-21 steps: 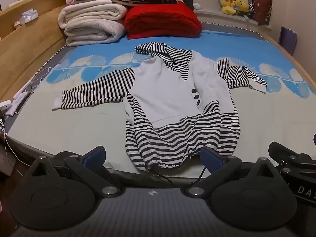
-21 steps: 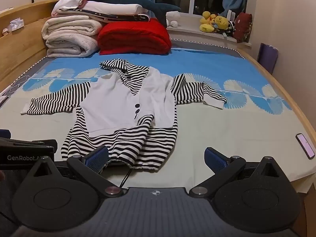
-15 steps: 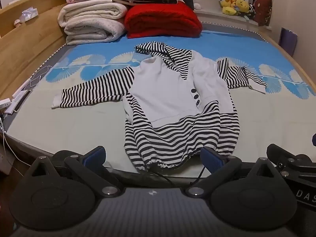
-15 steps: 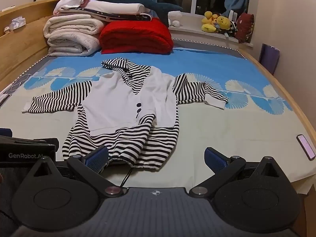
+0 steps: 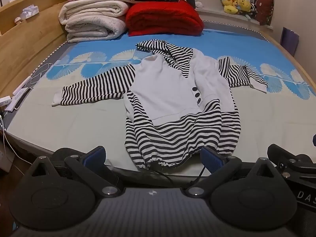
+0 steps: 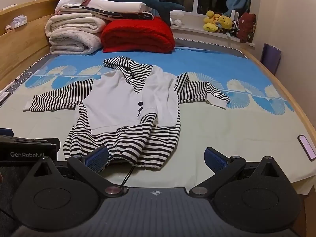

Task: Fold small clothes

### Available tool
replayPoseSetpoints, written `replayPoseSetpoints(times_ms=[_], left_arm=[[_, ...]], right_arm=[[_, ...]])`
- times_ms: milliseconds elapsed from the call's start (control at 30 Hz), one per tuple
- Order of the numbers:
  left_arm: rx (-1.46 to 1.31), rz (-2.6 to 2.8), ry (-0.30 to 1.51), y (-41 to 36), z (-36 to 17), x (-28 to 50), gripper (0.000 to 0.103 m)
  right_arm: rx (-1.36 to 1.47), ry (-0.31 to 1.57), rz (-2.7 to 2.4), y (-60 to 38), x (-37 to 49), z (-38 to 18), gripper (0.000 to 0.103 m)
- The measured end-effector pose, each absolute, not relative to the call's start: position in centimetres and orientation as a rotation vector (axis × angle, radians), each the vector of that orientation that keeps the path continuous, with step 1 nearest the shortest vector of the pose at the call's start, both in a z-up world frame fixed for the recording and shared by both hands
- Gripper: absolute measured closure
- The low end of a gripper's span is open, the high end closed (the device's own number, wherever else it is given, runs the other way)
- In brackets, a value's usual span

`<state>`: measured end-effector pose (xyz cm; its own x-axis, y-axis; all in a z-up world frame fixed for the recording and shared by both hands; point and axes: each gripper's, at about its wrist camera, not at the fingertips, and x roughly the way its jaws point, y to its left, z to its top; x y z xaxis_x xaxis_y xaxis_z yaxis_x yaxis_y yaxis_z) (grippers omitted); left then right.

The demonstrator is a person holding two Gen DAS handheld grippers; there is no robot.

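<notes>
A small hooded top (image 5: 175, 98) (image 6: 126, 106), white on the chest with black-and-white striped sleeves, hood and hem, lies face up and spread out on the bed. Its left sleeve stretches out flat; its right sleeve is bent with the cuff turned back. My left gripper (image 5: 153, 157) hovers open at the near edge of the bed, just in front of the striped hem. My right gripper (image 6: 156, 157) is open too, with its left pad over the hem's corner and nothing between the fingers. Each gripper's body shows at the edge of the other's view.
Folded white blankets (image 5: 92, 21) and a red blanket (image 5: 164, 17) are stacked at the head of the bed. A wooden bed frame (image 5: 25, 45) runs along the left. A phone (image 6: 307, 147) lies near the right edge. Plush toys (image 6: 217, 22) sit on the windowsill.
Both grippers have drifted slightly forward toward the top, so it sits a little larger in each view. The garment itself has not moved.
</notes>
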<state>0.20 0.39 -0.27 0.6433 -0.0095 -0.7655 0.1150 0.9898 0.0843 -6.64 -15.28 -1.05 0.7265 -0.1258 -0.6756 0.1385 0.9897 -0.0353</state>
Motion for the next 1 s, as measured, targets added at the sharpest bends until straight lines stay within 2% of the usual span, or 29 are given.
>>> replayPoseSetpoints(times_ms=[1000], left_arm=[[0.138, -0.072, 0.856, 0.23, -0.04, 0.31, 0.001]], right_arm=[[0.006, 0.733, -0.139, -15.23, -6.57, -0.87, 0.001]])
